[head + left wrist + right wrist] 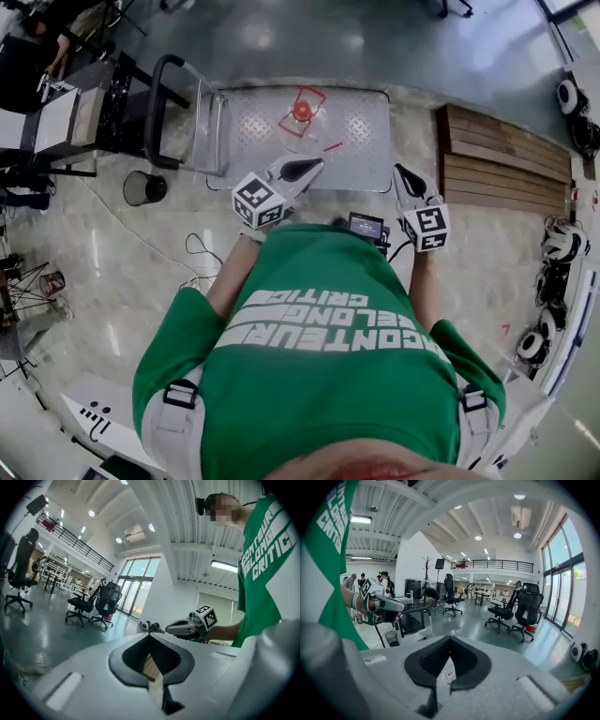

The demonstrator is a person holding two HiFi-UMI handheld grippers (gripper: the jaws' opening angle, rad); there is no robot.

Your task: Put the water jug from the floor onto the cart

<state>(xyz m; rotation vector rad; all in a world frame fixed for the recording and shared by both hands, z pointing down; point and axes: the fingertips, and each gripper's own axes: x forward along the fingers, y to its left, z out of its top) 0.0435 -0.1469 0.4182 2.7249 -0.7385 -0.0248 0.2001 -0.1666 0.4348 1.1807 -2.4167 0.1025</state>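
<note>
Green shirt [319,375] fills the near edge of the head view. Beyond it we hold both grippers out toward 12 o'clock.

Left gripper [302,170]: jaws meet at the tips, nothing between them. Through the gap behind the tips, its own view shows only wooden slats [149,665].
Right gripper [407,178]: jaws fully together, nothing held.

Water jug [302,111]: clear, red cap, seen from above. It stands at 12 o'clock on the metal deck of the cart [361,141], near the deck's middle and well apart from both grippers. Cart handle [157,112] sits at 10 o'clock. We see no jug on the floor.

Step, as we judge it: the placing looks done, with the jug on the cart and both grippers free, so we read this as the end of the task.

The next move calls for little. We should keep the jaws clear of the jug and confirm it stands steady, away from the deck's edge. If a second jug is meant, we must find it first, as none shows.
</note>
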